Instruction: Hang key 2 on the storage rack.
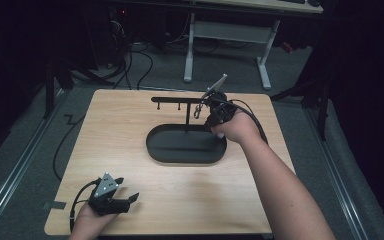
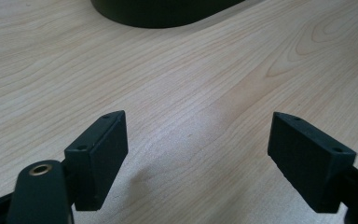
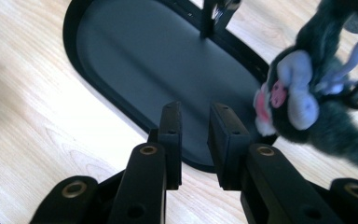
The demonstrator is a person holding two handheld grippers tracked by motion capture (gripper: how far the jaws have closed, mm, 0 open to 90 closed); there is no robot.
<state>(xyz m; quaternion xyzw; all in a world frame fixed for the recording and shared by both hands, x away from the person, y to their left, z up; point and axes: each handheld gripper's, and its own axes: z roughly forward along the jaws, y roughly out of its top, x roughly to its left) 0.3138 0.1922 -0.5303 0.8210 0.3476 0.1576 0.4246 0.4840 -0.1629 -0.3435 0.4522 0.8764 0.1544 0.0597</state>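
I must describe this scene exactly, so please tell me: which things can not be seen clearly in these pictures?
- Dark plush toy with pale muzzle and pink nose: in the right gripper view the frame's right edge crops it; what carries it is unclear.
- Same toy in the high view: tiny, dark, beside the right gripper.
- Black stand with oval base: top edge of the left gripper view cuts it.
- Stand's thin hooks: too small.

I count one desk [image 1: 130, 200], one black oval tray stand [image 1: 186, 145], one plush keychain toy [image 3: 307, 107], two hand-held grippers, left [image 1: 127, 196] and right [image 3: 194, 135]
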